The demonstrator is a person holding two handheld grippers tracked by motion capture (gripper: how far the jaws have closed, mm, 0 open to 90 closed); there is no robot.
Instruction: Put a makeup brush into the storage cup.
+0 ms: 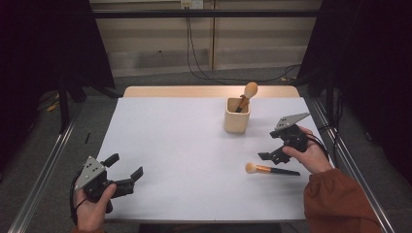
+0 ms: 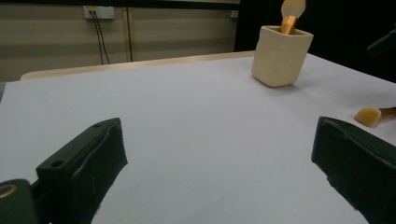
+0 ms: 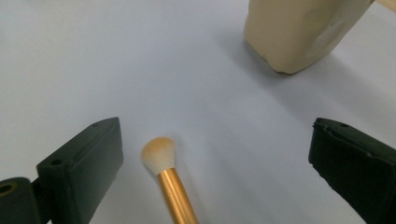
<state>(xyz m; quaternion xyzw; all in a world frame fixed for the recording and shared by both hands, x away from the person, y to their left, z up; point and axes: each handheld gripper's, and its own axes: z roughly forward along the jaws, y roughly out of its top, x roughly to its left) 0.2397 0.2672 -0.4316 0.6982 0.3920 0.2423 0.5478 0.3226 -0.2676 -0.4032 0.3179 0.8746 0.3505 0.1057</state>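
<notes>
We are about to pick up the makeup brush [image 1: 270, 169] that lies flat on the white table [image 1: 184, 160], in front of the beige holder [image 1: 237, 115] and a little to its right, well apart from it. A second brush [image 1: 247, 95] already stands in that holder, leaning over its rim. Our right gripper [image 1: 268, 153] hovers just beside the lying brush with its jaws spread wide and nothing between them; in the right gripper view the brush head [image 3: 159, 153] sits nearer the left jaw than the right. Our left gripper [image 1: 127, 171] rests far to the left of the holder, jaws also wide and empty.

The off-centre line-up is our main risk: closing now, we judge one jaw would meet the gold ferrule first and roll or skid the round handle away. Clamping on the soft bristles would let the brush droop or slip. Carried to the holder, the long handle could knock the standing brush or tip the light cup.
</notes>
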